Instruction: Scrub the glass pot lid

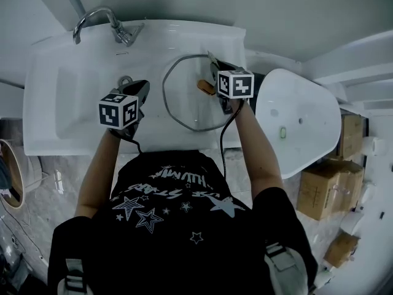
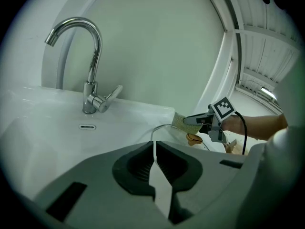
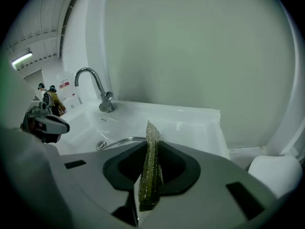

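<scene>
Left hand-held gripper (image 1: 140,90): we hold it forward on a bare, outstretched left forearm (image 1: 101,165), jaws together with nothing between them.
Right hand-held gripper (image 1: 220,69): we hold it forward, apart from the left one, on a bare right forearm (image 1: 255,146), jaws clamped on a scouring pad (image 3: 151,166) standing on edge.

White sink (image 1: 43,103), chrome faucet (image 1: 92,18), olive-green scrub pad (image 3: 151,171), black shirt (image 1: 178,232) with white stars.
</scene>
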The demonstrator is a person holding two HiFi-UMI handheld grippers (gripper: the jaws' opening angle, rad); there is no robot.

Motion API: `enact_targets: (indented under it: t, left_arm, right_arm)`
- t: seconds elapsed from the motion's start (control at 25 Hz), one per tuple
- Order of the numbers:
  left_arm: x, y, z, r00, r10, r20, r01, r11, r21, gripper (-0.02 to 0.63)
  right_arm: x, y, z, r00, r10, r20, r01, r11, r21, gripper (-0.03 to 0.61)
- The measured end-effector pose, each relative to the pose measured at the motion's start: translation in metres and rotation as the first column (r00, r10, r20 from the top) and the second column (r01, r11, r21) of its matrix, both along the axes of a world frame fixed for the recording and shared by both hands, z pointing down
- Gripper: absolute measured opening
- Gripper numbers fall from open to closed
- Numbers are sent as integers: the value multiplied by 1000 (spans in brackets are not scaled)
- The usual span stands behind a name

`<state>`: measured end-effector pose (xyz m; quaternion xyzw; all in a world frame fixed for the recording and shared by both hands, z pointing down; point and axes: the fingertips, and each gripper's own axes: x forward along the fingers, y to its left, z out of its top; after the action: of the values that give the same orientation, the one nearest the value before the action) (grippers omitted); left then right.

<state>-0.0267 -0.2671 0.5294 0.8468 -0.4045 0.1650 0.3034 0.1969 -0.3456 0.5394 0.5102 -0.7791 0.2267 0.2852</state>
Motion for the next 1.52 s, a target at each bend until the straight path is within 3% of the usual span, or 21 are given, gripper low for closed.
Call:
enact_targets:
  t: [0.52, 1.04, 1.28, 1.52]
  left_arm:
    - [-1, 0, 0, 1000, 6, -2, -6, 1000, -2, 25]
    - [-2, -3, 1, 1000, -1, -8, 1, 1000, -5, 25]
    - [-4, -4, 4, 1000, -2, -7, 2, 1000, -11, 25]
    - [-4, -4, 6, 1000, -7, -14, 6, 1000, -20, 25]
  right_arm:
    - [-65, -1, -4, 983, -176, 52, 177, 984, 0, 72]
    - [-120, 9, -3, 937, -338, 85, 341, 940, -22, 72]
    - [-120, 8, -10, 927, -374, 21, 373, 927, 20, 71]
    - [-121, 23, 3, 841, -522, -142, 527, 850, -4, 71]
